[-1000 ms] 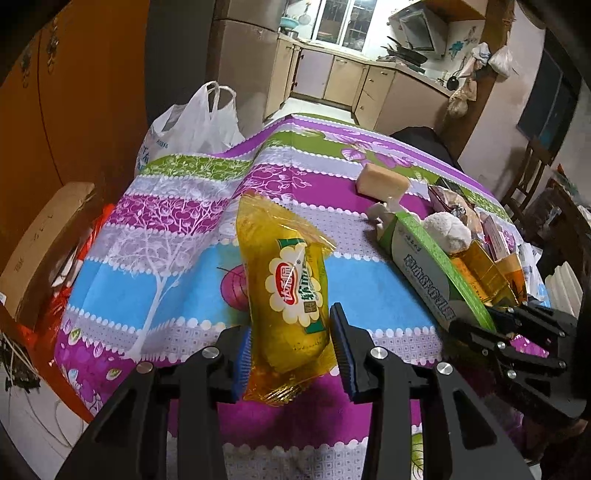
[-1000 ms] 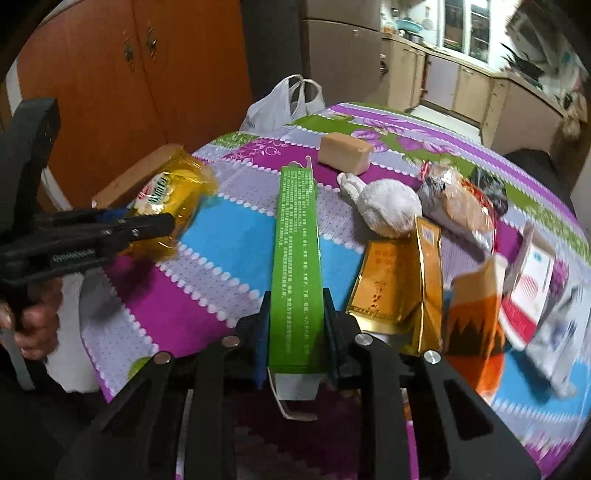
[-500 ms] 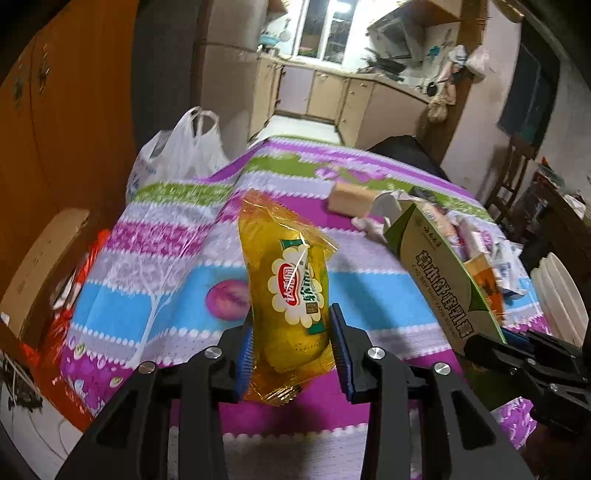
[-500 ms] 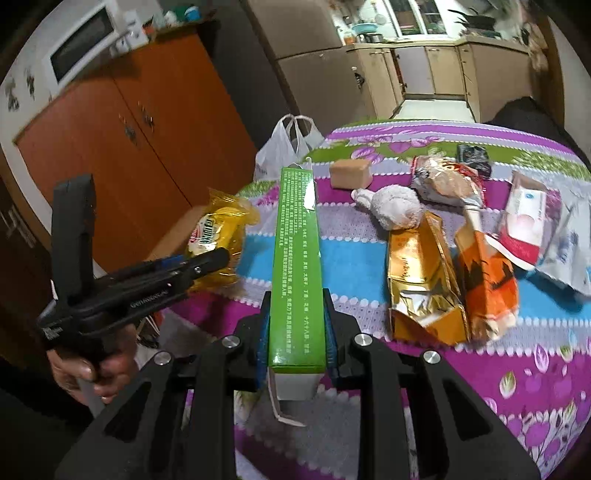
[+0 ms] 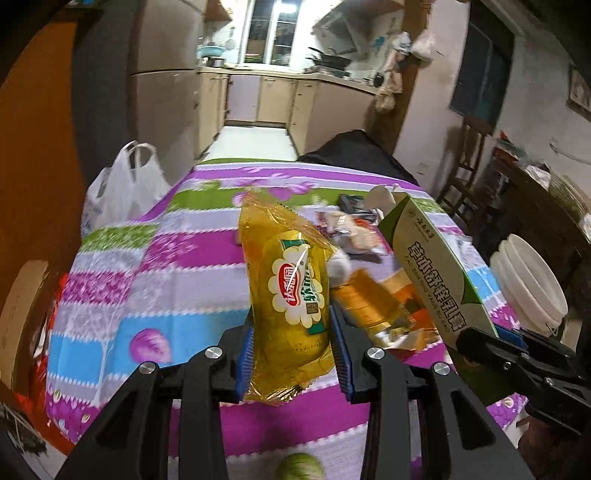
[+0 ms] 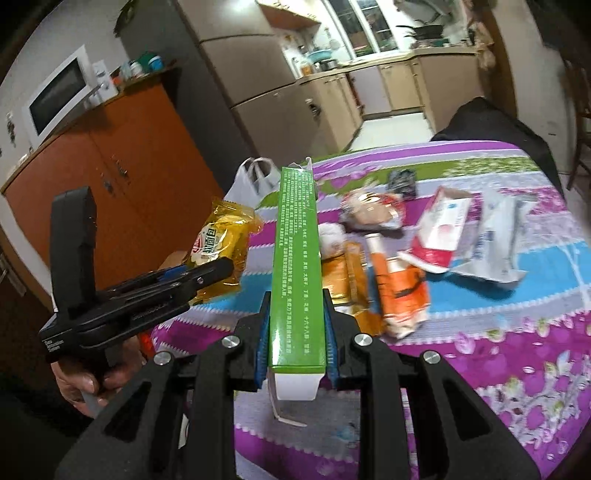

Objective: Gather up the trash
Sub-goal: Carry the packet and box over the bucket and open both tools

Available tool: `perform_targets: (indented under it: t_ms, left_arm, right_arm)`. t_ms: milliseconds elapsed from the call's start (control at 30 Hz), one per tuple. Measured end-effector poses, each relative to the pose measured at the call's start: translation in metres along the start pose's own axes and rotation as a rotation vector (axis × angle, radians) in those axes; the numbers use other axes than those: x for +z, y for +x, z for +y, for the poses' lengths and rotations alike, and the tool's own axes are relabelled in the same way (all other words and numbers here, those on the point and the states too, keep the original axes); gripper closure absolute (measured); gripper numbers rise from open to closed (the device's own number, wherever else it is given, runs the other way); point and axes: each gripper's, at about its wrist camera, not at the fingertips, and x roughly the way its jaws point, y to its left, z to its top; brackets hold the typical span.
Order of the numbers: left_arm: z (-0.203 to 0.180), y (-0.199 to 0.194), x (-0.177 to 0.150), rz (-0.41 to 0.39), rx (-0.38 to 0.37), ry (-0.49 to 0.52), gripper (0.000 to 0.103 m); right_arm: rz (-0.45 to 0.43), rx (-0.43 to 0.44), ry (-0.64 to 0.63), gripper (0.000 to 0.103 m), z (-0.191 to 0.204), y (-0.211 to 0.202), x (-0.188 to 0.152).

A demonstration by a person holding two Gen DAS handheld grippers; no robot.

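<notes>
Over table [image 5: 177, 258]: wrapper [image 5: 291, 295] (pinched), box [image 6: 297, 266].

Home dining room opening onto a galley kitchen. Table [image 5: 192, 266] under a flowered striped cloth, near. Far: beige cabinets [image 5: 280, 99], window [image 5: 275, 33], tall fridge [image 6: 255, 74]. Left: orange cupboard [image 6: 110, 162] with a white microwave [image 6: 59, 92] on top.

Left tool [image 5: 291, 354] grips a yellow snack packet [image 5: 291, 295] upright betw. its blue pads, held above the bench [image 5: 192, 258] w/ striped floral cloth. Right tool [image 5: 517, 354], at the right, clamps a green-and-white box [image 5: 432, 273] tilted. Gold and orange wrappers [image 5: 373, 306] lie near the bench's right edge. White plastic bag [image 5: 122, 188] hangs off the far-left corner.
</notes>
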Motion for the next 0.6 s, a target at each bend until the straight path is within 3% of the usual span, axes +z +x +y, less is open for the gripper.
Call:
perform_targets:
  t_ms: [600]
  left_arm:
    - [-0.119, 0.029, 0.037, 0.035, -0.182, 0.170, 0.066]
  right_arm:
    - [-0.113, -0.154, 0.094, 0.080, -0.059, -0.058, 0.012]
